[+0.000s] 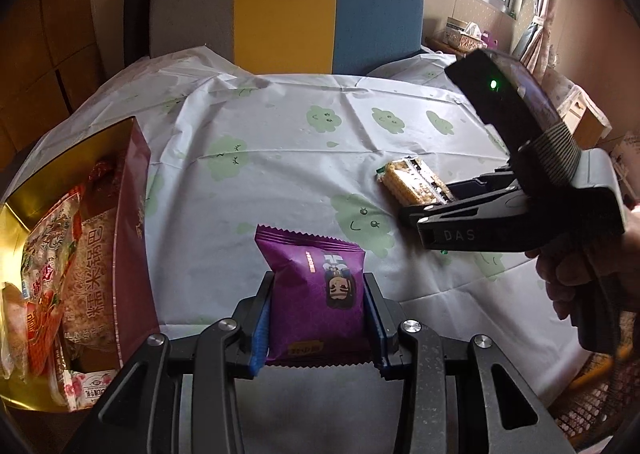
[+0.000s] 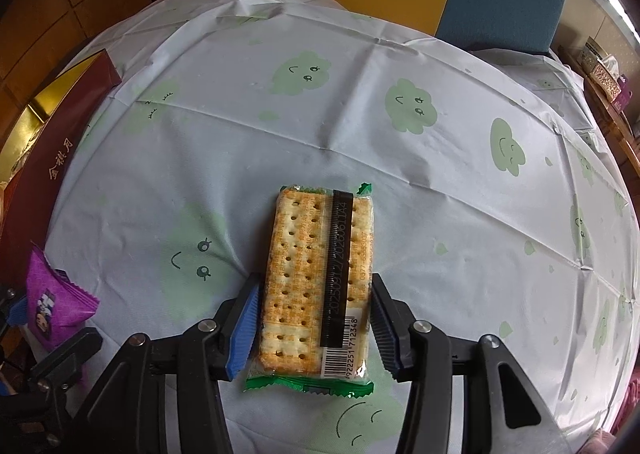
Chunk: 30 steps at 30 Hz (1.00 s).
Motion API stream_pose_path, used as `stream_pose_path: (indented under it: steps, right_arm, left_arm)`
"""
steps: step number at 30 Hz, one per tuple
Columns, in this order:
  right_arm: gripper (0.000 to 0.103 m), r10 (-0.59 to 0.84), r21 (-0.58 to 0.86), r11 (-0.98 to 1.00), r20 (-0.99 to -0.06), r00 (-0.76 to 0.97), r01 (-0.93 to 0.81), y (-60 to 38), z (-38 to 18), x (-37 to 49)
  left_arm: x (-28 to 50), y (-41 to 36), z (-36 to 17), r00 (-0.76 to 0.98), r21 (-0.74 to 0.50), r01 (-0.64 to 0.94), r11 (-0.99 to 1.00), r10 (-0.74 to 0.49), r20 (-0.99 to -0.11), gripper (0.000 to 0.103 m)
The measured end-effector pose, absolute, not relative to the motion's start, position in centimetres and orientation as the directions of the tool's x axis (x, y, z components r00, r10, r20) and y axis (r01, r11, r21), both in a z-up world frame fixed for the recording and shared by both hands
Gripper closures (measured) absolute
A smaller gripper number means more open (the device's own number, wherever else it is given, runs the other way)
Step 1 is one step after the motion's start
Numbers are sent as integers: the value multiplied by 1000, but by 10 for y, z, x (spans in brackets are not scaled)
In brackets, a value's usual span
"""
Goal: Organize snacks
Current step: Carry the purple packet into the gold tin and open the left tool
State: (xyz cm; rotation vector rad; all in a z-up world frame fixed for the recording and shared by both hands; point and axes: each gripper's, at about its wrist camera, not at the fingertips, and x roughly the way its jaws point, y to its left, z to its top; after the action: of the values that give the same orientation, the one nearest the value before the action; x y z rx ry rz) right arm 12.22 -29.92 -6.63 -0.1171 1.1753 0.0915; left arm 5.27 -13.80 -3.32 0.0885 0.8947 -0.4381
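My left gripper (image 1: 318, 318) is shut on a purple snack packet (image 1: 316, 294) and holds it above the table, just right of the dark red box (image 1: 128, 254). The box is gold inside and holds several snack packs (image 1: 56, 266). My right gripper (image 2: 312, 322) is closed on a clear pack of crackers (image 2: 316, 278) with green ends, its pads against both long sides. In the left wrist view the right gripper (image 1: 420, 214) and the crackers (image 1: 412, 182) sit to the right. The purple packet (image 2: 52, 306) shows at the left edge of the right wrist view.
The table wears a pale cloth with green cloud faces (image 2: 400, 134). A chair with grey, yellow and blue back (image 1: 288, 14) stands at the far side. The box (image 2: 52, 158) is at the table's left edge. A shelf with tissue boxes (image 2: 604, 74) stands at right.
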Motion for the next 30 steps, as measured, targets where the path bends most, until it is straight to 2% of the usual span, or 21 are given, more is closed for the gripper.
stream_pose_path:
  steps: [8, 15, 23, 26, 30]
  right_arm:
    - [53, -19, -90, 984, -913, 407, -155, -292, -63, 113]
    - [53, -20, -91, 984, -913, 408, -156, -290, -62, 111]
    - [53, -27, -101, 982, -911, 411, -158, -290, -61, 111]
    - [53, -27, -100, 982, -912, 410, -158, -290, -61, 111]
    - [53, -23, -96, 983, -912, 409, -158, -290, -61, 111]
  left_arm:
    - [53, -89, -6, 572, -170, 337, 926, -345, -744, 63]
    - [74, -10, 2, 598, -258, 156, 953, -299, -743, 63]
    - [108, 60, -12, 616, -237, -53, 970, -155, -772, 61]
    - [118, 73, -25, 594, -188, -109, 976, -87, -800, 59]
    - [115, 77, -38, 575, -166, -131, 977, -62, -816, 58]
